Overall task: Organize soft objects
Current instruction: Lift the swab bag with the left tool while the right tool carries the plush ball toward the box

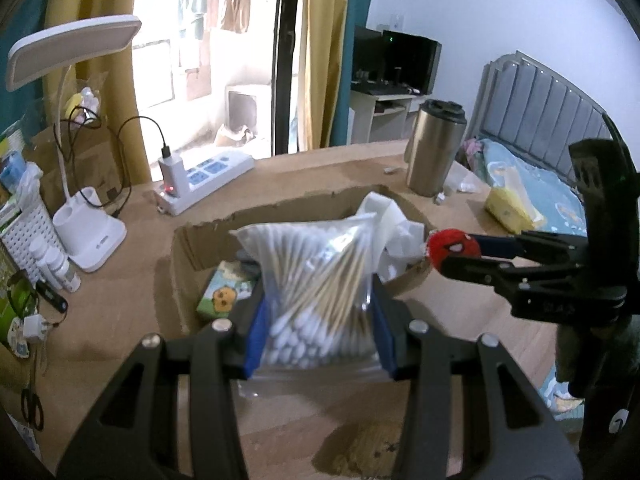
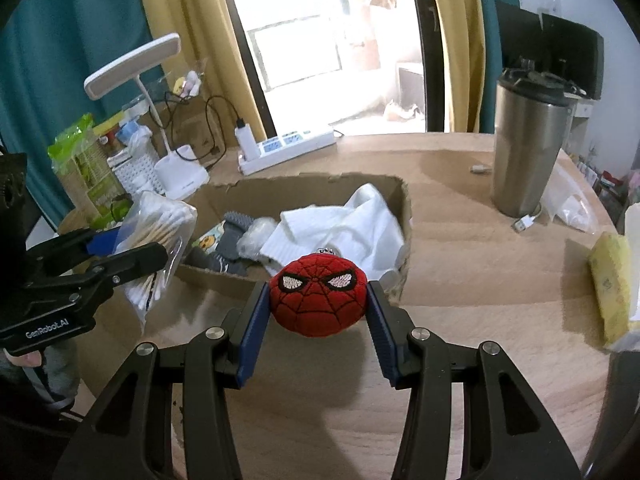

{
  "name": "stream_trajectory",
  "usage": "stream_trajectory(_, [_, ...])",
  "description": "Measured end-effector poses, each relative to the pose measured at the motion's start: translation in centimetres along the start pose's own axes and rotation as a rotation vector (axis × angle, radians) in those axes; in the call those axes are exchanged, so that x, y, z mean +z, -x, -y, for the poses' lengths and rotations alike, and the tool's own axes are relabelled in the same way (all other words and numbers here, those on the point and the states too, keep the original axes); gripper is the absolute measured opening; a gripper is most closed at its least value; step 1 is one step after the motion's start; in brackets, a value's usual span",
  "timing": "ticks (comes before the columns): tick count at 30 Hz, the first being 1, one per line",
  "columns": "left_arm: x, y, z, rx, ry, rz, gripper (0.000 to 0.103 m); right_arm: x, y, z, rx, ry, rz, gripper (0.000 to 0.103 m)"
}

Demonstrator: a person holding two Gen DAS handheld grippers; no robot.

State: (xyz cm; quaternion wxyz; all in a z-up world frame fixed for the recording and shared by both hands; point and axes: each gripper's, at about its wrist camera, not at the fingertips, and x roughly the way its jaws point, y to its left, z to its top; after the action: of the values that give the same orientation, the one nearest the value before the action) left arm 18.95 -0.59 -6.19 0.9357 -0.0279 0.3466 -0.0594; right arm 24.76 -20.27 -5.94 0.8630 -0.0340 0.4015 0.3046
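My left gripper (image 1: 320, 320) is shut on a clear bag of cotton swabs (image 1: 320, 276) and holds it at the near edge of an open cardboard box (image 1: 208, 232). My right gripper (image 2: 318, 304) is shut on a red Spider-Man plush ball (image 2: 318, 300), held at the box's near right corner (image 2: 404, 216). The ball also shows in the left wrist view (image 1: 452, 250), and the swab bag in the right wrist view (image 2: 160, 240). Inside the box lie a white cloth (image 2: 336, 228), grey socks (image 2: 232, 236) and a small printed pack (image 1: 224, 292).
A steel tumbler (image 2: 524, 148) stands right of the box. A white power strip (image 2: 288, 148), a desk lamp (image 2: 176, 172) and a white basket (image 1: 24, 228) stand behind and left. A yellow pack (image 2: 612, 284) lies at the right. The wooden table (image 2: 480, 280) ends near a bed (image 1: 532, 176).
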Motion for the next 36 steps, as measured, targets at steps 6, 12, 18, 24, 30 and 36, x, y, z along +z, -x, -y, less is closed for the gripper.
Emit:
stream_trajectory(6, [0.9,-0.7,0.4,0.002,0.001,0.005,0.046,0.3,0.3,1.3,-0.001,-0.015,0.019,0.051])
stream_trajectory(12, [1.7,-1.6,1.2,-0.006,-0.005,0.011,0.046,0.6,0.6,2.5,0.008,-0.022,0.038,0.051])
stream_trajectory(18, [2.6,-2.5,1.9,-0.002,-0.014,0.015,0.046,0.8,0.8,3.9,0.013,-0.034,0.058,0.051])
stream_trajectory(24, [3.5,-4.1,2.8,-0.009,-0.019,0.004,0.046,0.6,0.6,5.2,0.021,-0.047,0.070,0.051])
stream_trajectory(30, [4.2,-5.9,3.7,-0.023,-0.014,-0.004,0.046,0.9,0.5,6.7,0.012,-0.066,0.070,0.051])
stream_trajectory(36, [4.8,-8.0,4.3,-0.036,0.001,-0.021,0.046,1.2,0.3,8.0,0.016,-0.080,0.077,0.051])
